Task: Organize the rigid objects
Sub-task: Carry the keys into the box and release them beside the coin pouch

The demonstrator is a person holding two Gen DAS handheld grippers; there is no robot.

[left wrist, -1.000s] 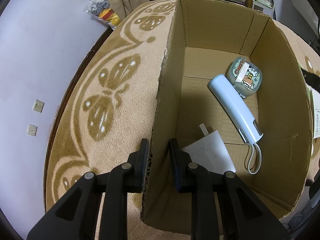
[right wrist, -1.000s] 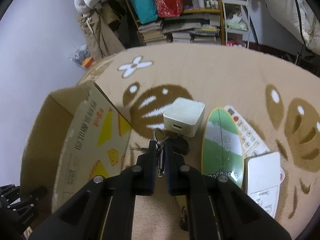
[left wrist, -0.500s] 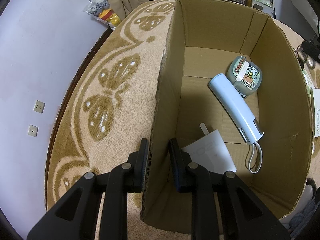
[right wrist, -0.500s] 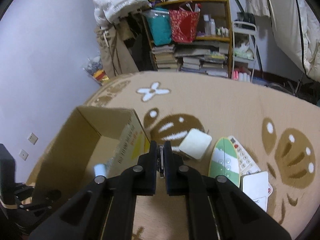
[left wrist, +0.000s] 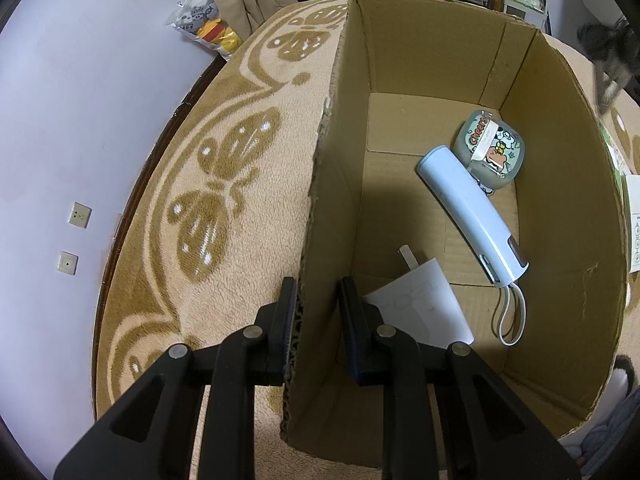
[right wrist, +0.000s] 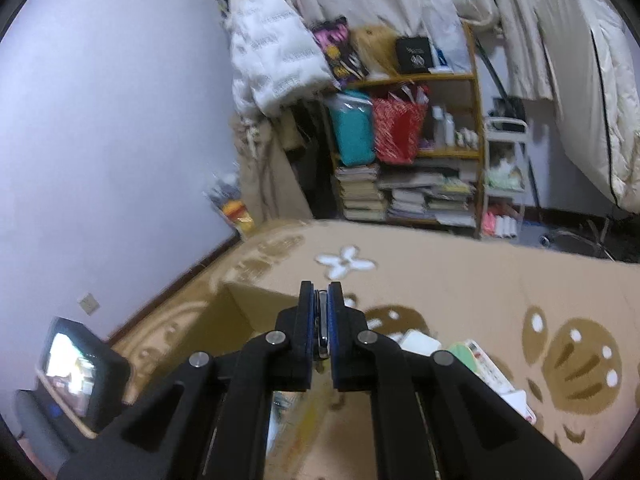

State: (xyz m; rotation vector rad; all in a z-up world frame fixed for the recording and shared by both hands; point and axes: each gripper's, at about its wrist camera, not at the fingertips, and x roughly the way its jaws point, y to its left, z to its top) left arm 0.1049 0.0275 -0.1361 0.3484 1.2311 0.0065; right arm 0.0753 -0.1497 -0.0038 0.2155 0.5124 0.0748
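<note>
Cardboard box [left wrist: 560, 200] wall straddled by left gripper [left wrist: 318, 300], apparently steadying. Right gripper [right wrist: 321, 312] pinching a thin metal item [right wrist: 321, 328], mid-carry; next, probably over box, release.

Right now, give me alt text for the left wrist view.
The left tool straddles the near wall of an open cardboard box on a beige patterned rug. Inside lie a pale blue handheld device, a cartoon-printed case and a white card.

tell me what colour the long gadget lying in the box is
Pale blue, shown best in the left wrist view.
</note>
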